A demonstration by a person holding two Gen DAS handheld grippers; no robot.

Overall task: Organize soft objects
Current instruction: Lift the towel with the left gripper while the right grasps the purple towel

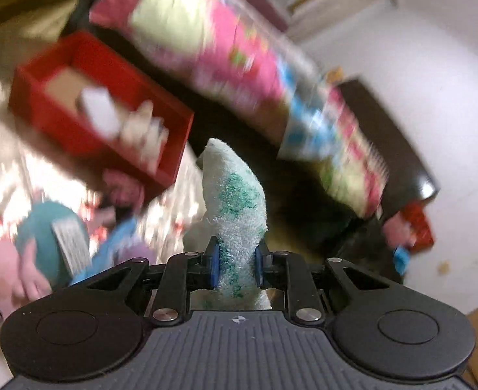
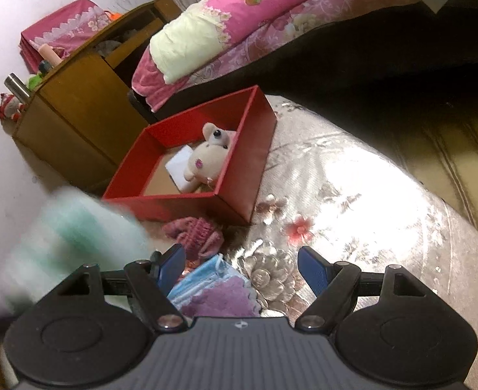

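Terry-cloth white flecked with green, a small towel (image 1: 235, 224) stands clamped between the blue pads of the left tongs (image 1: 235, 261), held up in the air short of the red box (image 1: 76, 136); the blurred surroundings suggest it is on its way there. The right tongs (image 2: 242, 266) hang with jaws apart and nothing between them, over a blue face mask (image 2: 203, 284) and a purple cloth (image 2: 222, 299) lying on the flowered, silvery bedspread (image 2: 352, 195). Just beyond those lies a pink knitted piece (image 2: 193, 232), close against the box's near wall. Inside the box rest a cream plush toy (image 2: 209, 156) and a white block (image 2: 180, 165), so the sorting looks partly done: one soft toy is in, the towel is in hand, and at least the mask, the purple cloth and the knit remain outside. In the left wrist view a teal ball of yarn (image 1: 44, 227) and something pink also lie on the bed, too smeared to identify further. A pink cartoon-print quilt (image 2: 271, 3) lies behind. No brand, label or legible writing shows in either view.
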